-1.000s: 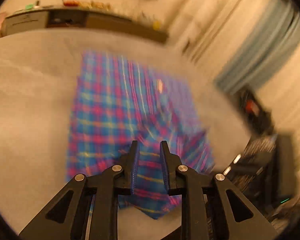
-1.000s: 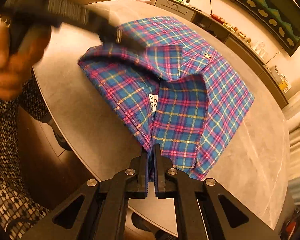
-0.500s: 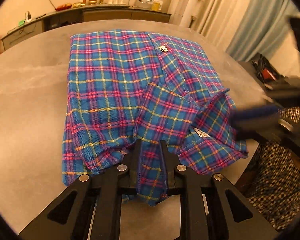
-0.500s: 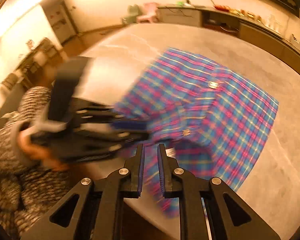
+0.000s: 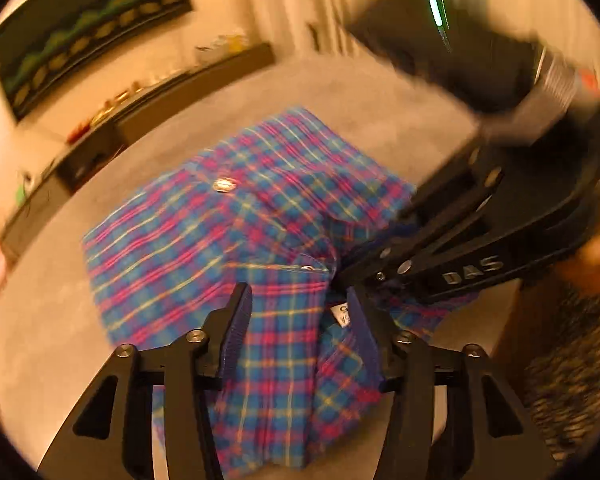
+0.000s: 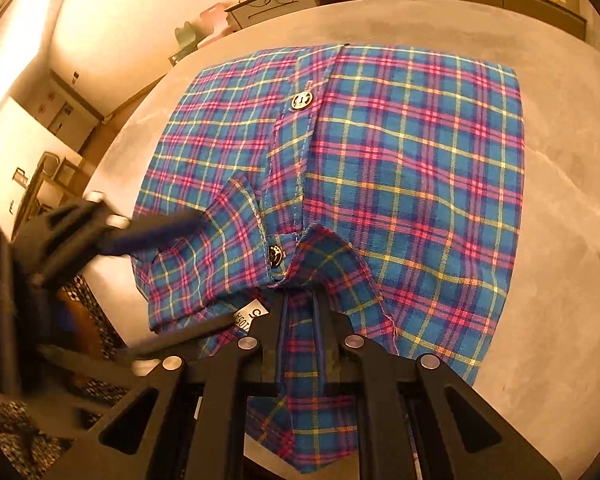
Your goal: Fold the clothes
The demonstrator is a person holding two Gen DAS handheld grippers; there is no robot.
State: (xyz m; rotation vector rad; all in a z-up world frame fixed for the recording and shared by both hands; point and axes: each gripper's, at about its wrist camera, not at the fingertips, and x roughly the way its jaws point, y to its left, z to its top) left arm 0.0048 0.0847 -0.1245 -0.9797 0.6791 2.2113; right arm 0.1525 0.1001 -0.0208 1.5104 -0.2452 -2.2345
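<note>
Two grippers work one plaid shirt (image 5: 236, 240) folded on the grey counter (image 5: 40, 320).

From the left wrist, we see the left gripper (image 5: 296, 320) with its jaws apart; they have just been opening, with collar cloth lying slack between them and the pads not clearly pressing it. The right gripper (image 5: 352, 264) reaches in from the right, blurred, at the collar. We judge the collar is being set flat, so the left should let go cleanly without dragging the fold.

From the right wrist, the right gripper (image 6: 300, 320) pinches a narrow band of collar fabric, jaws nearly together. The plaid shirt (image 6: 400, 168) is thin woven cotton, blue with pink and yellow lines, metal snaps (image 6: 301, 101) on the placket, lying as a neat rectangle on the matte, faintly veined counter (image 6: 560, 160). The left gripper (image 6: 172, 268) is blurred.
</note>
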